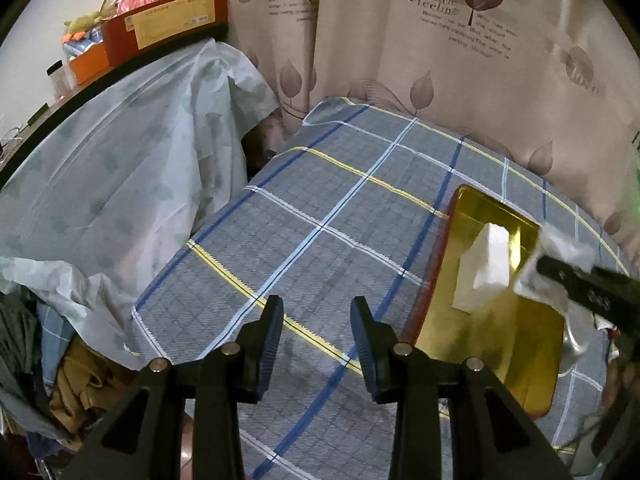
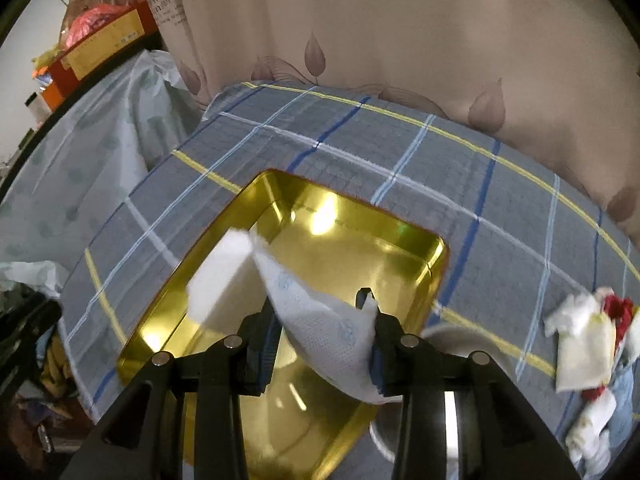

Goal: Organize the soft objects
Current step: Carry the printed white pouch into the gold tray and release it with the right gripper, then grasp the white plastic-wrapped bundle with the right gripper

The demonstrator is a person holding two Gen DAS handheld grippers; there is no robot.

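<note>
While L fingers (image 1: 316, 320) gape empty, R fingers (image 2: 320, 316) pinch white wipe (image 2: 320, 332).

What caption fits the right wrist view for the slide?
Right gripper carries a white patterned tissue over the gold tin, where a white foam block already sits, on a plaid cloth.

surface: worktop (image 2: 500, 208) wearing a grey plaid cloth | resting on it: gold tin (image 2: 400, 248) holding a white block (image 2: 218, 280) | right side: crumpled wipes (image 2: 584, 340) lying by a red item (image 2: 618, 312)
</note>
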